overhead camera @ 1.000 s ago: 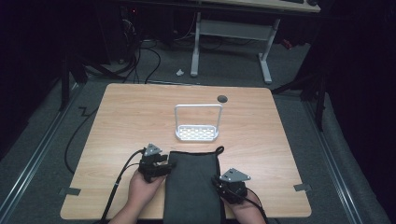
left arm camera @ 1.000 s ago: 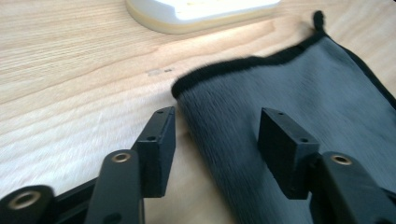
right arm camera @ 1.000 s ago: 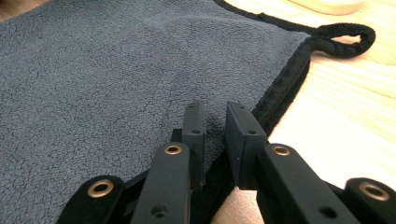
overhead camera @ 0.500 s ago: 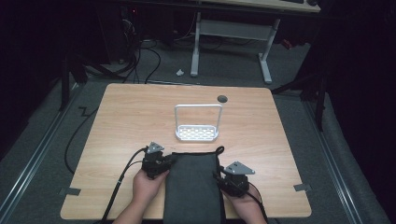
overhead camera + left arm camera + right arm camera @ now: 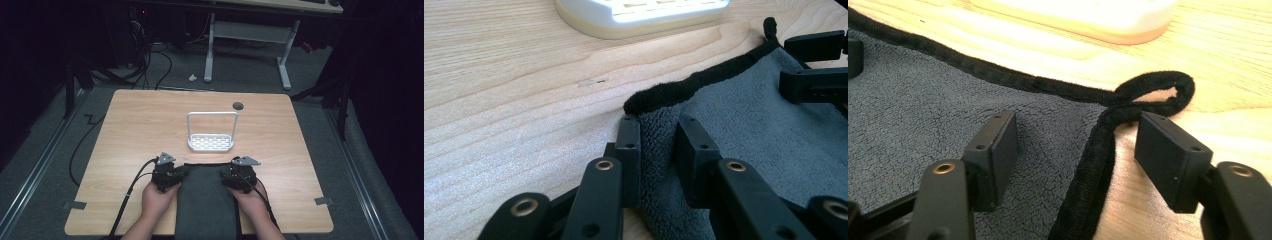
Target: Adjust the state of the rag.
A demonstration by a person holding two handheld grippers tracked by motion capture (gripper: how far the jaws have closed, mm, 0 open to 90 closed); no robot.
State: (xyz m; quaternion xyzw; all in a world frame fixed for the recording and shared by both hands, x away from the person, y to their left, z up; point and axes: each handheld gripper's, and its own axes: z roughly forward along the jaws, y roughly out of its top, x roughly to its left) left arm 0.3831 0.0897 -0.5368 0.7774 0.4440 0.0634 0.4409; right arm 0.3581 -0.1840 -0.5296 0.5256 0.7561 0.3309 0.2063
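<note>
Straddling the near-table corners of the dark grey microfibre towel with black piped edging [image 5: 206, 200], my two grippers sit level. My left gripper [image 5: 658, 150] has its jaws narrowed around a raised fold of pile, though I cannot tell if they truly pinch. My right gripper [image 5: 1083, 145] stands wide, hem and hanging loop [image 5: 1158, 92] between its jaws, ungripped. Risk, in my judgement: lifting now drags one corner alone, bunching cloth toward the white perforated plastic rack with wire handle [image 5: 211, 142] beyond, on the pale wooden table [image 5: 140, 125].

Wooden table [image 5: 140, 125]: grey towel [image 5: 206, 200], white rack [image 5: 211, 142].
</note>
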